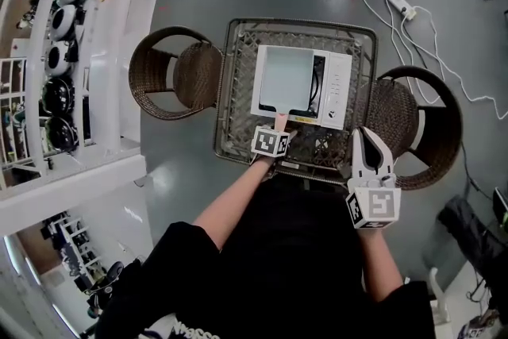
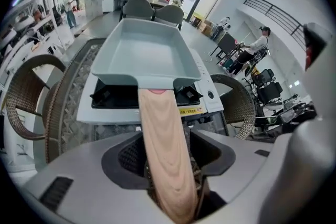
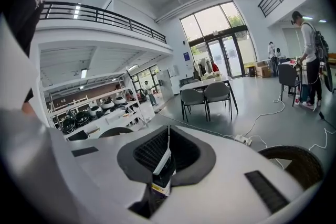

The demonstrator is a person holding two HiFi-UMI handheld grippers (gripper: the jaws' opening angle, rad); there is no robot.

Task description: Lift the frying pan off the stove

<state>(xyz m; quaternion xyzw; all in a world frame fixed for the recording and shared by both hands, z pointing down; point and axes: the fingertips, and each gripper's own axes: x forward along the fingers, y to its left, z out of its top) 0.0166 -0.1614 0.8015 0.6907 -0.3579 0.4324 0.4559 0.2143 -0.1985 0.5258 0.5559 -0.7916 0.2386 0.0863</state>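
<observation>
- The left gripper (image 2: pixel 168 165) is clamped on the pan's wooden handle (image 2: pixel 159 128), near its free end. The smooth wood could twist or slide in the jaws.
- The right gripper (image 3: pixel 167 152) is closed on nothing, beside the table's right edge, so it gives no support.
- The grey square pan (image 2: pixel 140 55) lies over the stove (image 2: pixel 107 110). Held so far back, its front may dip and catch the black grate (image 2: pixel 105 94).
- The stove rests on a woven wicker table (image 1: pixel 230 91), so a snag could drag it.
- Wicker chairs (image 1: pixel 171 71) flank the table, a white power strip (image 1: pixel 399 4) lies on the grey floor, and shelves (image 1: pixel 55 52) stand at the left.
</observation>
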